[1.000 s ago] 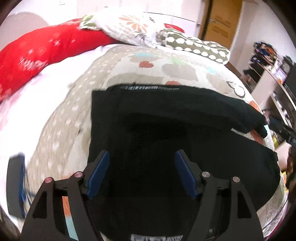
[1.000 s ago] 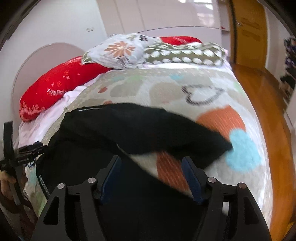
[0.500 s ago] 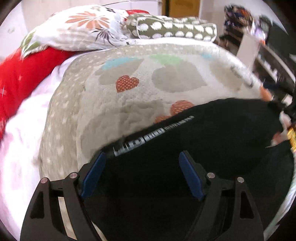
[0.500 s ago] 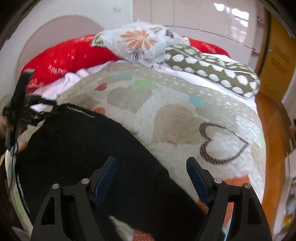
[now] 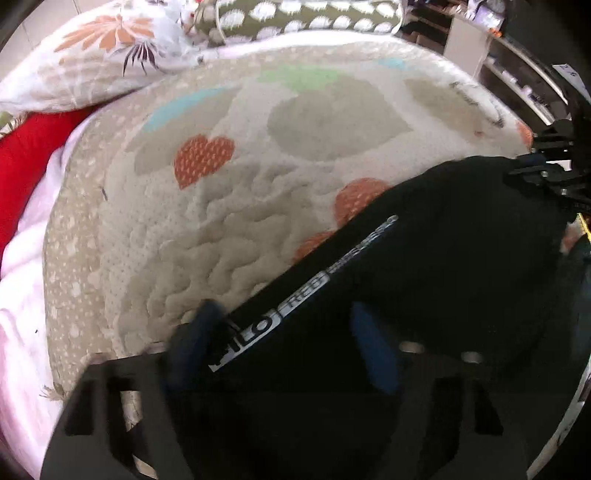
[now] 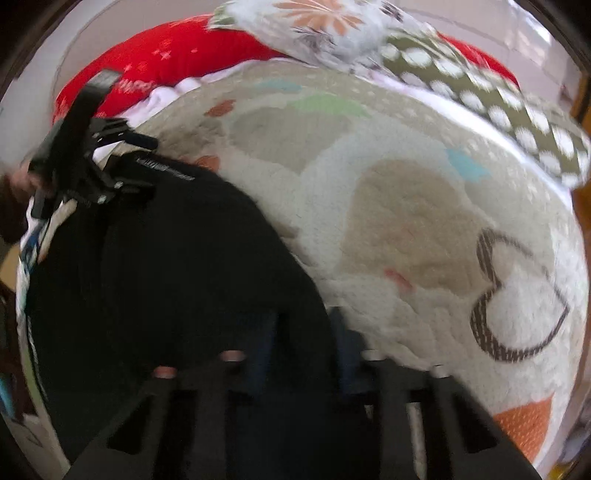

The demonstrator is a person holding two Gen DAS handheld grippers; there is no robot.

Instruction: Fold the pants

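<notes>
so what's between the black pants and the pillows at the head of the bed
Only bare heart-print quilt lies between the black pants and the floral pillow; the left wrist view shows it, and the right wrist view agrees.

Left gripper [image 5: 284, 343] low in frame, fingers spread wide w/ the black pants [image 5: 443, 277] lying between them; not pinching. Blue pads [image 5: 373, 350] blurred. Waistband w/ white lettering [image 5: 295, 299] runs from 7 o'clock up toward 2 o'clock. Pants lie on the heart-print quilt [image 5: 258, 184], which fills the centre. Right gripper [image 5: 550, 173] at 3 o'clock touches the pants' far edge; grip unclear. Floral pillow [image 5: 99, 55] at 11 o'clock, spotted olive pillow [image 5: 303, 14] at 12, red pillow [image 5: 26, 170] at 9.
</notes>
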